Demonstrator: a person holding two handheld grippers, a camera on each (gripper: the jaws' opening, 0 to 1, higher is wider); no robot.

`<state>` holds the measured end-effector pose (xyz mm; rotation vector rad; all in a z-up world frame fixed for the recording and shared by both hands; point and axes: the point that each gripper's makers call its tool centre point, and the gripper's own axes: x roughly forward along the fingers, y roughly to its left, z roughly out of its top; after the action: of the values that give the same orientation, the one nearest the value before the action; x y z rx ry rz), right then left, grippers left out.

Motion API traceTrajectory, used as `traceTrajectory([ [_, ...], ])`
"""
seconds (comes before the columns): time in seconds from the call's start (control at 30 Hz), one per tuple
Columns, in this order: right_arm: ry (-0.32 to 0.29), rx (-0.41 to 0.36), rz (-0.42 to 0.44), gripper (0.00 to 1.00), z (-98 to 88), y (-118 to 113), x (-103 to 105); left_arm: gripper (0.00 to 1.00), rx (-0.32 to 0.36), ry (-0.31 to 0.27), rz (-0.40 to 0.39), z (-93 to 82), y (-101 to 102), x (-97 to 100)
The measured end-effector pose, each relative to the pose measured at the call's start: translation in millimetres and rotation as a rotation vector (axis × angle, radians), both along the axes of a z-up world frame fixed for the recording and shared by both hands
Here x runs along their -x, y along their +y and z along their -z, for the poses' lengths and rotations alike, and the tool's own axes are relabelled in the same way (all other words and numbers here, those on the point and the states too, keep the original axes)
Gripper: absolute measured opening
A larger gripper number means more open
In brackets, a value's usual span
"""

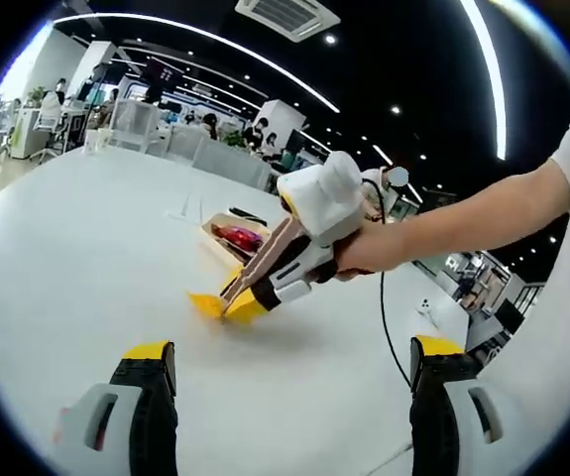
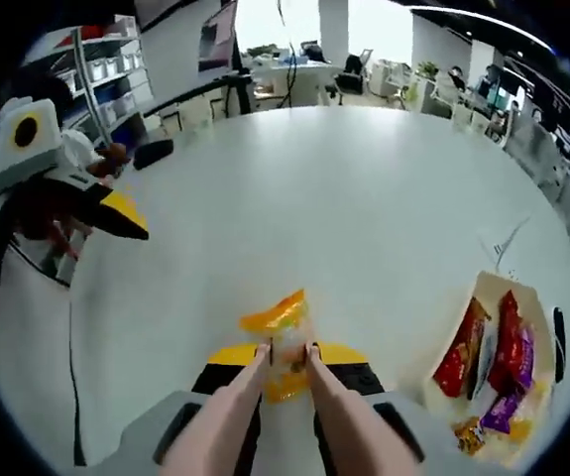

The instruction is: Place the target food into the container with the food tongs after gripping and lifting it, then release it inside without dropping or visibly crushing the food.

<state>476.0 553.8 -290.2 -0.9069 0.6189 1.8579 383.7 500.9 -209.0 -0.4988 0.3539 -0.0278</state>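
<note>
A small yellow-orange snack packet point(image 2: 283, 349) is lying on a white table point(image 2: 344, 218), pinched between the two pale arms of the tongs point(image 2: 286, 392). The tongs are sticking out from between the jaws of the right gripper point(image 2: 286, 359), which is clamping them, and their tips are closing on the packet's middle. In the right gripper view, the packet is sitting at about 6 o'clock, low in the picture.

A shallow tray point(image 2: 483, 297) is resting on the table at about 4 o'clock from the packet, well apart from it, and is holding several red, purple and orange snack packs point(image 2: 498, 362). The left gripper point(image 2: 126, 213) is hovering at about 10 o'clock, yellow tip pointing inward.

In the left gripper view, the left gripper's point(image 1: 292, 382) jaws are standing wide apart with nothing between them. Beyond them, a hand point(image 1: 369, 253) is gripping the right gripper point(image 1: 230, 302), whose tongs point(image 1: 260, 268) are pressing down on the packet point(image 1: 205, 303) against the table point(image 1: 86, 238). The tray point(image 1: 227, 231) is sitting just behind, at about 12 o'clock from the packet. An office with desks is showing far back.
</note>
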Motion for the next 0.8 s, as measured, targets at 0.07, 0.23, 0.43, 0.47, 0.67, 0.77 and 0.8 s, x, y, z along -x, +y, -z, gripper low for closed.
traceTrajectory([
  [0.07, -0.023, -0.012, -0.024, 0.18, -2.6, -4.7, 6.3, 0.99, -0.007, 0.003, -0.006, 0.1, 0.2, 2.4],
  [0.23, 0.042, -0.061, 0.031, 0.18, -20.2, -2.8, 12.4, 0.99, -0.013, -0.006, -0.010, -2.3, -4.0, 3.9],
  [0.43, 0.036, -0.089, 0.054, 0.18, -27.8, -7.0, 8.3, 0.99, -0.008, 0.005, 0.025, 0.9, -17.3, 1.0],
  [0.47, 0.036, -0.094, 0.062, 0.18, -31.7, -7.6, 6.0, 0.99, -0.009, 0.001, 0.030, -1.2, -17.5, 0.4],
  [0.67, 0.136, -0.168, 0.190, 0.18, -59.7, -0.3, -3.2, 0.99, -0.030, -0.043, -0.024, -20.6, 4.4, 1.3],
  [0.77, 0.125, -0.186, 0.198, 0.18, -67.2, -1.0, -8.2, 0.99, -0.036, -0.037, -0.035, -19.9, 12.2, 4.7],
  [0.8, 0.124, -0.193, 0.203, 0.18, -70.0, -1.3, -8.9, 0.99, -0.043, -0.034, -0.036, -20.0, 13.4, 6.1],
])
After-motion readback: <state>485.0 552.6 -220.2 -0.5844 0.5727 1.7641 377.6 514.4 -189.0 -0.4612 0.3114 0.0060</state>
